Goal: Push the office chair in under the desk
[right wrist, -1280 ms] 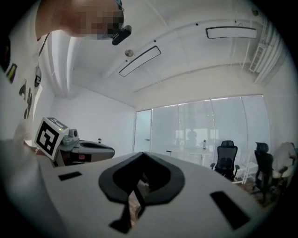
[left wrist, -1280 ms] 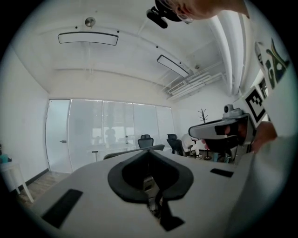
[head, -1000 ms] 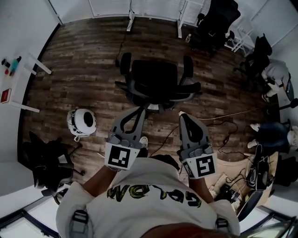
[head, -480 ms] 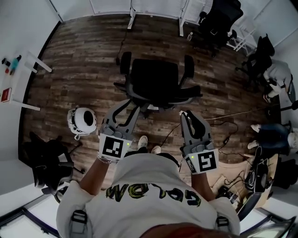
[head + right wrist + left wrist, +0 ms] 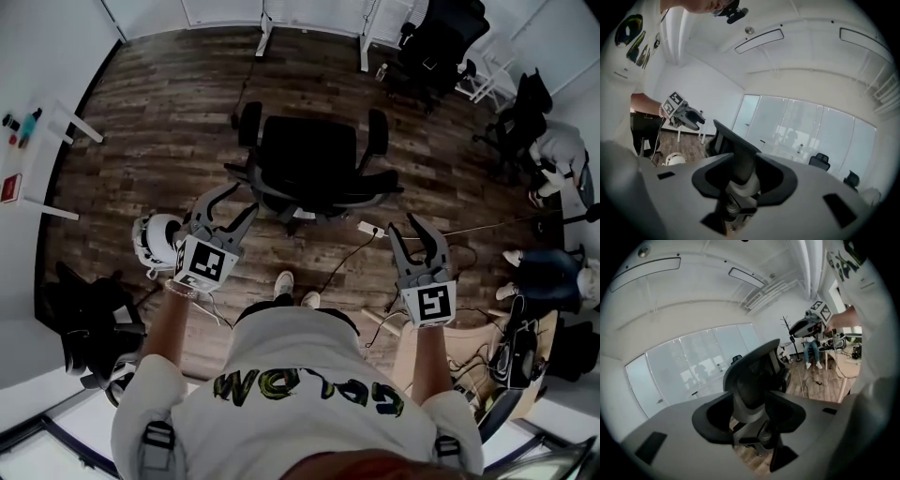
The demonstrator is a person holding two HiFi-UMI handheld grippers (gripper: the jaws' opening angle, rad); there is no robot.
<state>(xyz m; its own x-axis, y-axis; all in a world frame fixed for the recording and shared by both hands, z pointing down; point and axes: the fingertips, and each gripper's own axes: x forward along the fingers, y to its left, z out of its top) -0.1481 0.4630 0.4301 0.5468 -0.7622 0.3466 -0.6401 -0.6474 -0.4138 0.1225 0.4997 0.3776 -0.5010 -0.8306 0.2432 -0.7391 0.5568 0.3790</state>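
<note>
The black office chair (image 5: 314, 159) stands on the wood floor with its backrest toward me, facing the white desk legs (image 5: 265, 37) at the far wall. My left gripper (image 5: 228, 199) hangs near the backrest's left corner, apart from it. My right gripper (image 5: 415, 230) is lower right of the chair, also clear of it. Both jaws have just been opening and stand open with nothing between them. The chair (image 5: 757, 376) fills the left gripper view, and the chair (image 5: 736, 150) also shows in the right gripper view.
A white round helmet-like object (image 5: 161, 242) lies on the floor by my left gripper. Cables (image 5: 375, 234) run behind the chair. Other black chairs (image 5: 436, 42) stand far right and a black chair (image 5: 94, 328) near left. A seated person (image 5: 553, 272) is at right.
Both grippers have let go of the chair's backrest, opened their jaws, and drawn back toward me and outward. The chair sits slightly farther toward the desk.
</note>
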